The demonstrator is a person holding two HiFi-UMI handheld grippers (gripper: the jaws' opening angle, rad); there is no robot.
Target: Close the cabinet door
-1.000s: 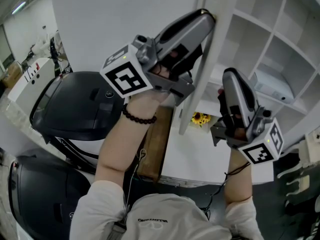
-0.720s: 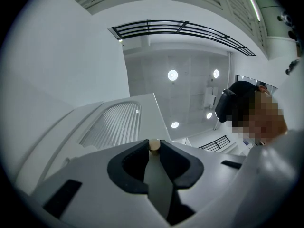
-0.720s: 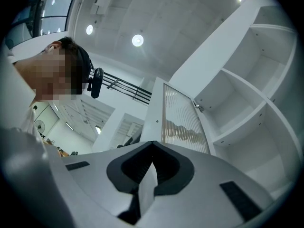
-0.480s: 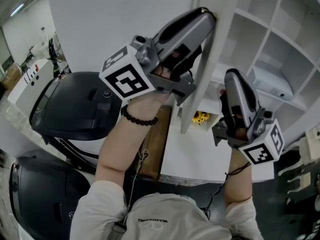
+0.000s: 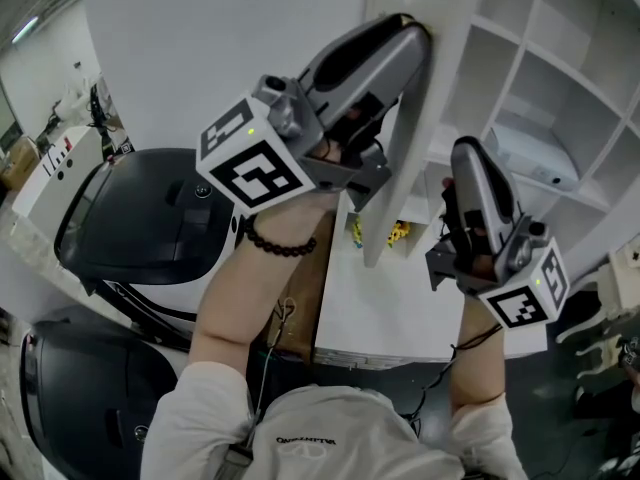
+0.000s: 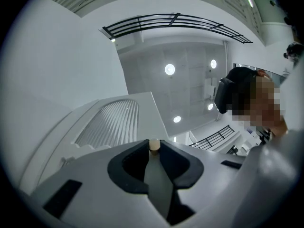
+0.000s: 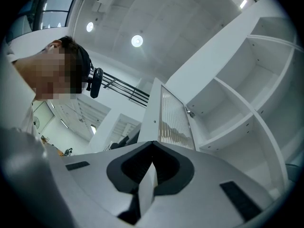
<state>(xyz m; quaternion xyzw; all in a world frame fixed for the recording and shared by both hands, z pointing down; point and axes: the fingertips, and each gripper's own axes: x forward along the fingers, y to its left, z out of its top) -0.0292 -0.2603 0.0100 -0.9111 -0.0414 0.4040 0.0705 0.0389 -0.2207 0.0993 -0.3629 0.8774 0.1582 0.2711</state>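
The white cabinet door (image 5: 400,188) stands partly open and shows almost edge-on in the head view. It has a ribbed glass panel (image 7: 173,120), which the left gripper view also catches as a ribbed pane (image 6: 111,122). My left gripper (image 5: 424,34) is shut, and its tip rests against the door's outer side near the top. In its own view the left gripper (image 6: 154,148) has its jaws together. My right gripper (image 5: 462,150) is also shut and hangs lower, in front of the open shelves (image 5: 560,88), apart from the door. Its own view shows the right gripper (image 7: 152,167) holding nothing.
A white box (image 5: 535,158) lies on a shelf. A small yellow object (image 5: 398,233) sits on the white surface (image 5: 400,308) behind the door's lower end. A wooden board (image 5: 305,298) and two large black shells (image 5: 140,218) are at the left.
The door has swung a little toward the cabinet with my left gripper still against it. The yellow object is now partly hidden behind the door. The right gripper has barely moved.
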